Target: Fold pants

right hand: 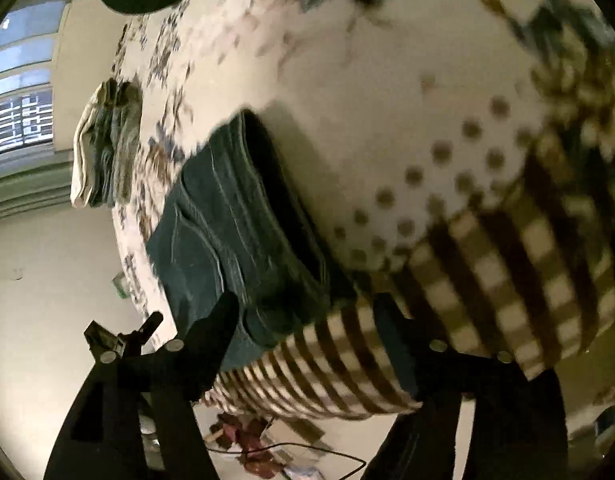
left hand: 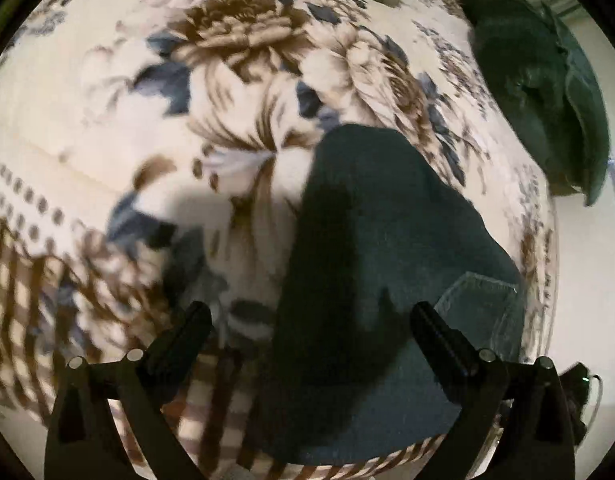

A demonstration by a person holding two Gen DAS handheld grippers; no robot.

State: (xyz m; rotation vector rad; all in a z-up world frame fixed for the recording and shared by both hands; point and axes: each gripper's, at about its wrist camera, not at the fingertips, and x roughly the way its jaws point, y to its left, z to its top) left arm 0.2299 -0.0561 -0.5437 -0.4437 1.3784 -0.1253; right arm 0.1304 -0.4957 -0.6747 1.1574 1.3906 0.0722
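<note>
A pair of dark blue denim pants (left hand: 371, 264) lies folded into a compact stack on a bed covered by a cream blanket printed with brown and blue flowers (left hand: 235, 92), close to the blanket's brown-and-cream checked border at the bed's near edge. In the left wrist view a stitched back pocket shows on the top layer, and the folded end points away across the bed. The left gripper (left hand: 311, 316) hangs above the pants with its black jaws spread wide, one on either side of the fabric, holding nothing. In the right wrist view the same pants (right hand: 231, 232) show stacked layers along one side, with seam stitching visible on top. The right gripper (right hand: 307, 308) also has its jaws apart and empty, poised over the checked border beside the stack; whether either jaw touches the cloth cannot be told through the blur. At the far corner of the bed sits a crumpled dark green garment (left hand: 539, 92). Near the bed's far edge lies a folded bundle of pale and blue cloth (right hand: 105, 144).
</note>
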